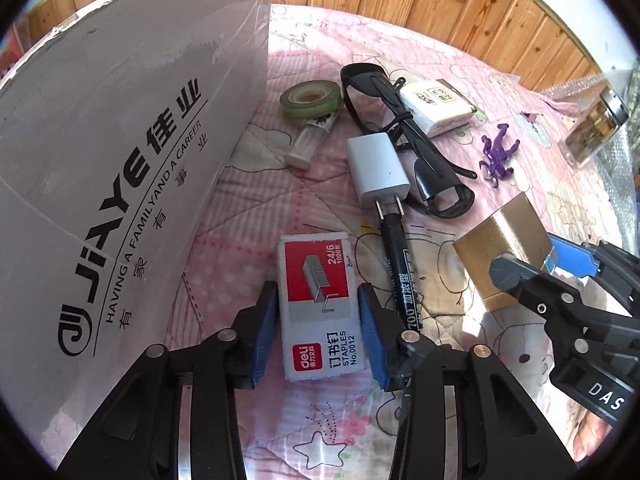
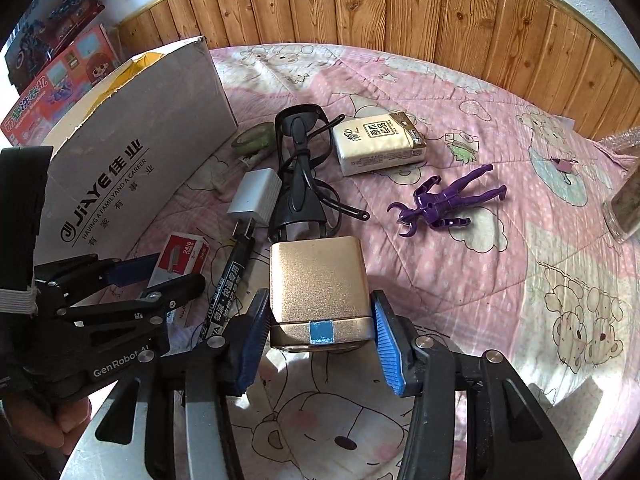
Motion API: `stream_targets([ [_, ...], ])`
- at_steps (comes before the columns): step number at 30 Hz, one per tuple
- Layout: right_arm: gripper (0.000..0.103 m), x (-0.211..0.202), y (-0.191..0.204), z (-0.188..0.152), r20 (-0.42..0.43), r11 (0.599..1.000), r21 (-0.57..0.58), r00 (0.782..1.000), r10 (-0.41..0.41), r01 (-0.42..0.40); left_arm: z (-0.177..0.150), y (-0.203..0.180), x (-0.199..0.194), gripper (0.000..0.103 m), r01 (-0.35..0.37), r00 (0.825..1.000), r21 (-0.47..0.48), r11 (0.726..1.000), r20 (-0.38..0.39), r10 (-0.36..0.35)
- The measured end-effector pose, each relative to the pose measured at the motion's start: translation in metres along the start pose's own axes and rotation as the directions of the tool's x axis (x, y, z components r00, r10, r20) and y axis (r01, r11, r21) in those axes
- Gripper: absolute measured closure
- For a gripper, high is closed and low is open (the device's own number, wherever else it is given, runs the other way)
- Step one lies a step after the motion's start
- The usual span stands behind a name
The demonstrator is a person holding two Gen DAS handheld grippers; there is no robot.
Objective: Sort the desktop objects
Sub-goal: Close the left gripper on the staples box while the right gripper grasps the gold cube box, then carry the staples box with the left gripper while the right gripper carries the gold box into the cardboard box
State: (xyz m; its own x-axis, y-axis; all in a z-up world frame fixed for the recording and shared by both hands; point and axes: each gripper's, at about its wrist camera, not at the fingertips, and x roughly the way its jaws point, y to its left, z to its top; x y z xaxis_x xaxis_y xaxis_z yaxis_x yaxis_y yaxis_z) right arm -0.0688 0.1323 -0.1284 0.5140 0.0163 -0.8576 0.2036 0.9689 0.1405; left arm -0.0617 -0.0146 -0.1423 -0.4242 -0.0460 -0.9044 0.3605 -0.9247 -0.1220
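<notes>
The right gripper (image 2: 320,336) straddles a gold tin (image 2: 318,280), pads seemingly just clear of its sides. Left, the left gripper (image 2: 160,276) brackets a staple box (image 2: 182,254) near the carton (image 2: 132,152).

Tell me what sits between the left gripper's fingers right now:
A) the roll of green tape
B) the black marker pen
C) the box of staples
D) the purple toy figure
C: in the left wrist view the left gripper straddles the box of staples, one blue pad on each side of it, while the black marker pen lies just outside its right finger.
</notes>
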Motion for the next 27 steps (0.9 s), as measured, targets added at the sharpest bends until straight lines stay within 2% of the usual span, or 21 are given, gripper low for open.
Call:
stream_targets([
  [8,0.053,-0.012,0.000,0.004,0.011,1.000,0.011,1.000,0.022,-0.022,-0.006,-0.003,-0.013,0.063,-0.014,1.000,0.003,1.000,0.023,0.014],
  [17,0.053,-0.040,0.006,0.011,0.074,0.998,0.008,0.996,0.057,-0.058,-0.005,-0.011,-0.051,0.063,-0.032,0.992,-0.016,0.999,0.118,0.034],
  [27,0.053,-0.069,0.028,0.009,0.123,0.995,-0.053,0.989,0.087,-0.081,0.000,-0.015,-0.092,0.063,-0.036,0.979,-0.038,0.999,0.202,0.043],
])
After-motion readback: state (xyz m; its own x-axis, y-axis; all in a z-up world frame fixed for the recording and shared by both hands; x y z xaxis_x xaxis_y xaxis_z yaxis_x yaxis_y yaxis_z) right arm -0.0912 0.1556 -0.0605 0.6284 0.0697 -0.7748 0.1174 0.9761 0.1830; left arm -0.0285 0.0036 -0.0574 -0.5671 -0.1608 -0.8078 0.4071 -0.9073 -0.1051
